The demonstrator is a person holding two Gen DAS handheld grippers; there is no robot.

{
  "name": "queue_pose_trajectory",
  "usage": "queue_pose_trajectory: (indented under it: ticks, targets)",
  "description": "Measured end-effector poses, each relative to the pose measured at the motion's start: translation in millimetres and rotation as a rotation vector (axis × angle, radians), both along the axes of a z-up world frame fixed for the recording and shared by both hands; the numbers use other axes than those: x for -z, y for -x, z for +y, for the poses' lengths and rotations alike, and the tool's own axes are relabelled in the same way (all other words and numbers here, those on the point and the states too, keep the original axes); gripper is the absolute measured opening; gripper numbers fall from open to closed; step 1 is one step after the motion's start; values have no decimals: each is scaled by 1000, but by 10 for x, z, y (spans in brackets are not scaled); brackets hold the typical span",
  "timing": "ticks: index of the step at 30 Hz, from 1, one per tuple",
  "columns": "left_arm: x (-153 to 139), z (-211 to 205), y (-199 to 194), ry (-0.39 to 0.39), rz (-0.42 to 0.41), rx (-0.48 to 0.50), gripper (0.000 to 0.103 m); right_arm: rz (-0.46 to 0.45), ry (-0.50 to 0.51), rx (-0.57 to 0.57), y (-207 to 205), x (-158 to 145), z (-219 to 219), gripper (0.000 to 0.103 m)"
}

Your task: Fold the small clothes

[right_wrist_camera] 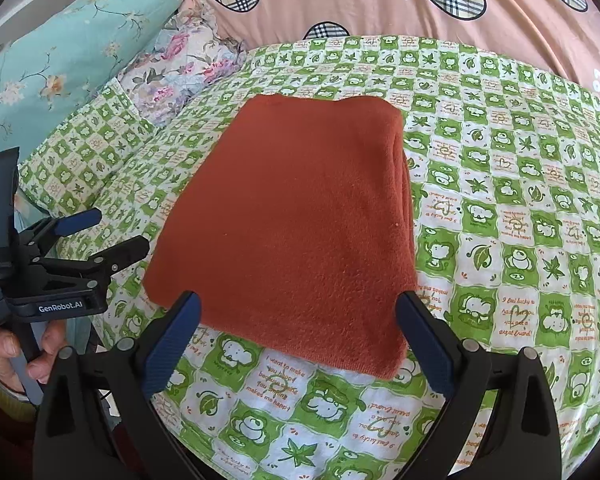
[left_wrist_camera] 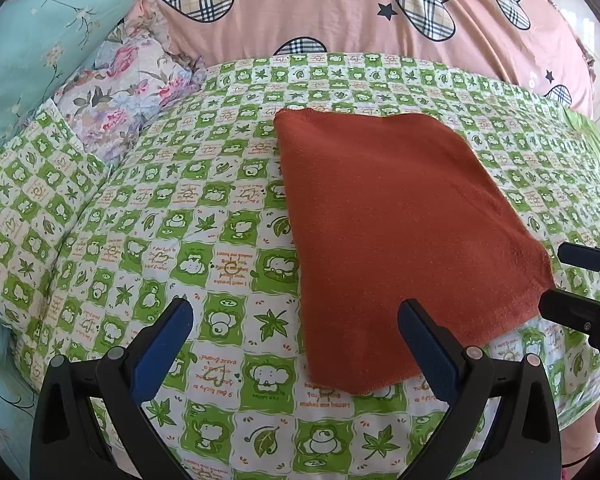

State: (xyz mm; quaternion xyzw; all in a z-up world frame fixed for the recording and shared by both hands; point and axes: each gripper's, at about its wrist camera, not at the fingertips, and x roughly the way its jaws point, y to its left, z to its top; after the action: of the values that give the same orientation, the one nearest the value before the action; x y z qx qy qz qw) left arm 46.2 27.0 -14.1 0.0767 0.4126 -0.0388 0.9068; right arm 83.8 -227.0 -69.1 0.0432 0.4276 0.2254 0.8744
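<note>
While both tools hang over the bed with nothing in them, the cloth (right_wrist_camera: 296, 216) already lies folded into a neat rectangle, so I judge the folding is near its end or waiting for one more fold.

Nearest in the right view, the right hand-held gripper (right_wrist_camera: 298, 320) has its jaws wide apart, and the near edge of the cloth lies between and just beyond them. The fingers (right_wrist_camera: 172, 344) are black with blue ribbed pads. On its right side the cloth shows stacked layers, thick and rounded, which tells of more than one fold. The material looks like soft fleece or knit, rust-orange, a little fuzzy, with a stitched hem.

The left hand-held gripper (left_wrist_camera: 296, 336) is also open; the near left corner of the cloth lies just ahead of its right finger. In the right view this tool appears to the left of the cloth, close to its left corner but not touching.

Under the cloth is the sheet (left_wrist_camera: 160, 220), thin cotton with green and white squares, printed with leaves and small animals, lying smooth. Farther on, to the left, lie a floral pillow (left_wrist_camera: 128, 96) and a turquoise quilt (left_wrist_camera: 32, 48); straight ahead rises a pink quilt (left_wrist_camera: 340, 12) with plaid hearts.

If one more fold is wanted, the next move calls for both tools to pinch the near corners through all layers and carry them to the far edge.
</note>
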Motion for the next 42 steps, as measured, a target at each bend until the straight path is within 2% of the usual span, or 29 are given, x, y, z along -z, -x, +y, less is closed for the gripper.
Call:
queue_pose_trajectory:
  ticks: [42]
  targets:
    - [-82, -10, 11, -5, -29, -1, 102, -10, 21, -12, -66, -52, 76, 98]
